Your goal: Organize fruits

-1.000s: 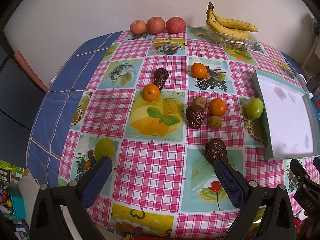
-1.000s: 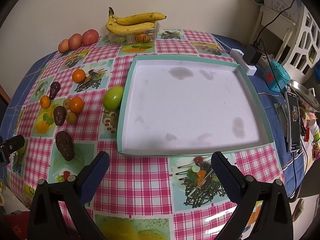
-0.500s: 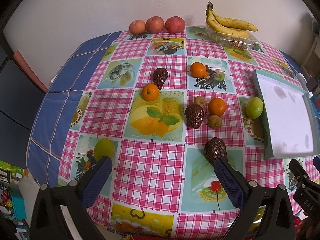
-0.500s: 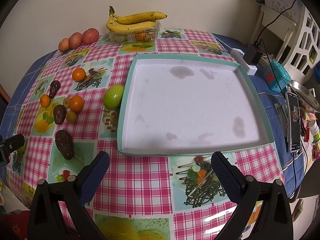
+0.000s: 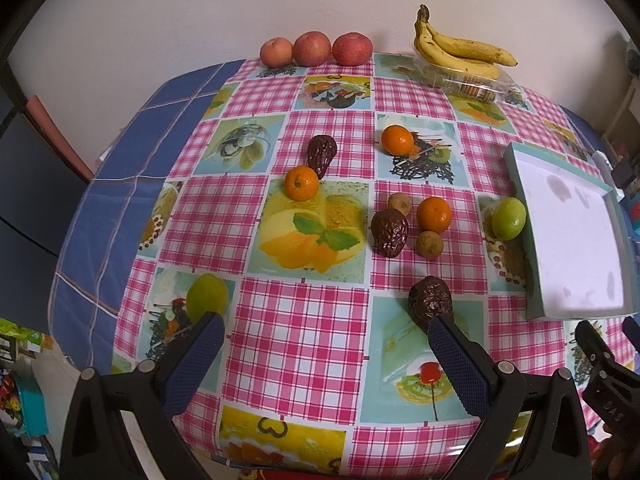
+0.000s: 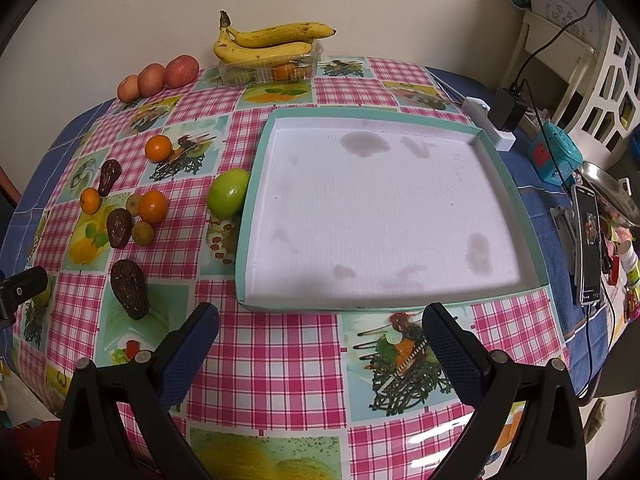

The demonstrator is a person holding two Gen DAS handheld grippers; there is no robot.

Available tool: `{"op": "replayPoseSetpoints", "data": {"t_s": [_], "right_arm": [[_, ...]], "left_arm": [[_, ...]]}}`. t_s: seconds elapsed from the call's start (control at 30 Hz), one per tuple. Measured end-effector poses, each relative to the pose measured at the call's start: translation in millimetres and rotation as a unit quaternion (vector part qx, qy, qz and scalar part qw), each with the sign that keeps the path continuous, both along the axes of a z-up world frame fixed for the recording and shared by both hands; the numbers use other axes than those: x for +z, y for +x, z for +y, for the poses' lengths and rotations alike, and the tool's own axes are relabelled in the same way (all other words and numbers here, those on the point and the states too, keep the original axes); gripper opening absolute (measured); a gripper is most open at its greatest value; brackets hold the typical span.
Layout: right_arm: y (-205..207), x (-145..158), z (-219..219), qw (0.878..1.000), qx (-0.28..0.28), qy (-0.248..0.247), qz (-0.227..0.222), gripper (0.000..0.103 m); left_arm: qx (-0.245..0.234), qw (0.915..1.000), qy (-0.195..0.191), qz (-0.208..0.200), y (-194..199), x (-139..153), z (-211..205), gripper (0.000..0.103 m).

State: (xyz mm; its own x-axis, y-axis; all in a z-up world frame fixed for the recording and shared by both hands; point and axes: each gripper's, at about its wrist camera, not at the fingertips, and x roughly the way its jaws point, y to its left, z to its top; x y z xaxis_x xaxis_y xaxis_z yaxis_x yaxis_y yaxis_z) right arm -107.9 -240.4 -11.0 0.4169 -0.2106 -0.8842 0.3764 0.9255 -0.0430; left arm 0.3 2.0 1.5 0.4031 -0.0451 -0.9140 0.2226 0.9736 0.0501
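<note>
**A:** Stock on the worktop (image 6: 280, 360), listed from the tray?

**B:** Tray (image 6: 256, 216), teal rim, white floor, nothing in it. Item one: green fruit (image 6: 228, 192), touching the tray's left wall. Further left of the tray, a cluster: two oranges (image 6: 153, 206) and (image 6: 90, 201), two small brown round fruits (image 6: 143, 233), two dark wrinkled fruits (image 6: 119, 227) and (image 6: 109, 176). A third orange (image 6: 158, 148) sits apart, toward the wall side of the cluster. A third dark wrinkled fruit (image 6: 130, 289) lies off the tray's near-left corner.

**A:** Behind the tray?

**B:** Bananas (image 6: 264, 42) on a clear plastic punnet (image 6: 272, 70), by the wall. Left of those, three red apples (image 6: 182, 71) in a row. A second green fruit (image 5: 207, 297) lies far left of the tray, just beyond the left claw.

**A:** Claws?

**B:** Left claw (image 5: 326, 330): spread wide, holding nothing, above the near edge well left of the tray; one fingertip overlaps the nearest dark fruit in view. Right claw (image 6: 320, 322): spread wide, holding nothing, just in front of the tray's near wall.
</note>
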Motion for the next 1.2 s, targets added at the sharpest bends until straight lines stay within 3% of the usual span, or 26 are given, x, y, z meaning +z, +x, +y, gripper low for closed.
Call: {"op": "replayPoseSetpoints", "data": {"t_s": [0.27,0.53,0.67,0.77,1.03,1.2], "right_arm": [[16,8,11,1.000,0.013,0.007,-0.013,0.101],[35,19,35,0.997,0.049,0.036,-0.058,0.101],[52,18,54,0.991,0.084,0.080,-0.059,0.101],[63,13,72,0.989,0.108,0.086,-0.049,0.101],[76,6,108,0.984,0.152,0.082,-0.040,0.101],[85,-9,117,0.983,0.162,0.083,-0.011,0.101]], "left_arm": [[0.026,0.9980,-0.055,0.019,10,1,21,0.103],[0.055,0.9935,-0.099,-0.011,26,6,62,0.103],[0.053,0.9921,-0.107,-0.038,32,10,81,0.103],[0.059,0.9915,-0.103,-0.053,35,12,94,0.103],[0.061,0.9937,-0.080,-0.049,42,1,120,0.103],[0.045,0.9978,-0.030,-0.039,44,-20,119,0.103]]}}
